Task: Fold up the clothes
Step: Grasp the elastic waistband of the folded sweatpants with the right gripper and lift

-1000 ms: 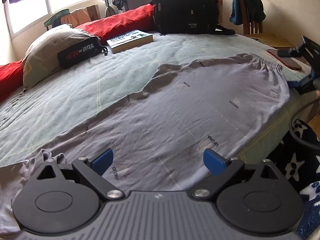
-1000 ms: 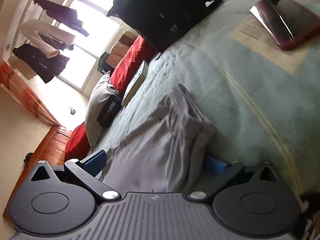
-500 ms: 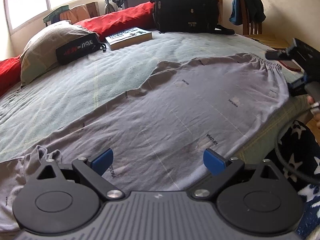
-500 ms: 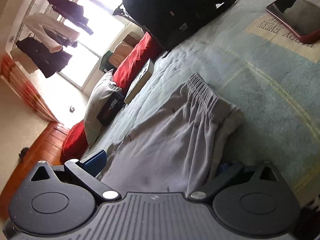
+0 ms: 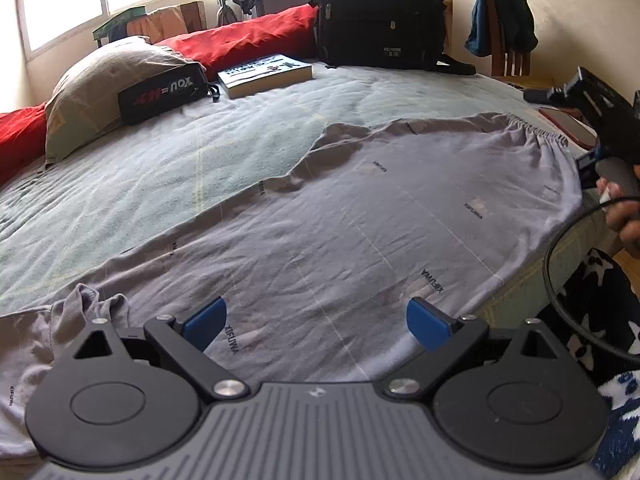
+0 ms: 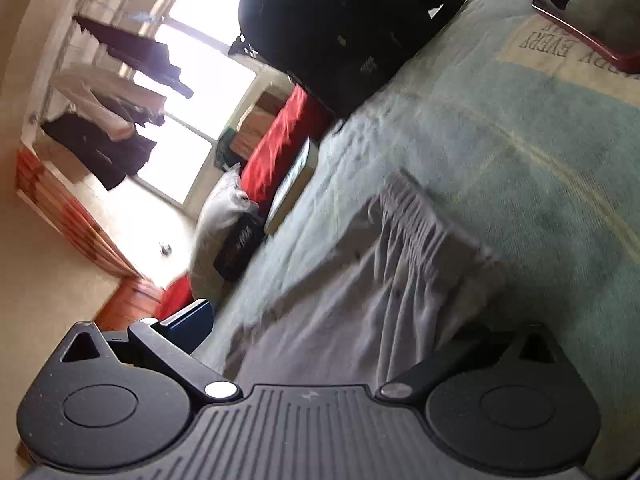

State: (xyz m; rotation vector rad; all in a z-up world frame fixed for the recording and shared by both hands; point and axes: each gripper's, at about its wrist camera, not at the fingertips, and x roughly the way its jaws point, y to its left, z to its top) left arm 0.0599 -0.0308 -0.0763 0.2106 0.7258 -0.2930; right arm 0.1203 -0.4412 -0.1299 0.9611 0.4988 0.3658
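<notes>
Grey trousers point(image 5: 360, 220) lie spread flat across the green bedspread point(image 5: 140, 184), their gathered waistband point(image 5: 536, 132) at the right. My left gripper point(image 5: 316, 320) hovers open over the leg end, both blue pads clear of the cloth. In the left wrist view my right gripper point(image 5: 588, 164) sits at the waistband corner, held by a hand point(image 5: 624, 216). In the right wrist view the right gripper point(image 6: 332, 328) stands open around the trousers point(image 6: 360, 300) near the waistband point(image 6: 420, 216). One fingertip point(image 6: 188, 320) shows; cloth hides the other.
A black backpack point(image 5: 380, 12), a book point(image 5: 264, 74), a pillow point(image 5: 100, 88) with a black pouch point(image 5: 160, 94) and a red bolster point(image 5: 248, 40) line the far side. A red phone point(image 6: 580, 12) lies near the waistband. A chair point(image 5: 504, 28) stands beyond the bed.
The right gripper has slid further onto the waistband corner, and its right blue pad is now hidden under the cloth. The left gripper has barely moved.
</notes>
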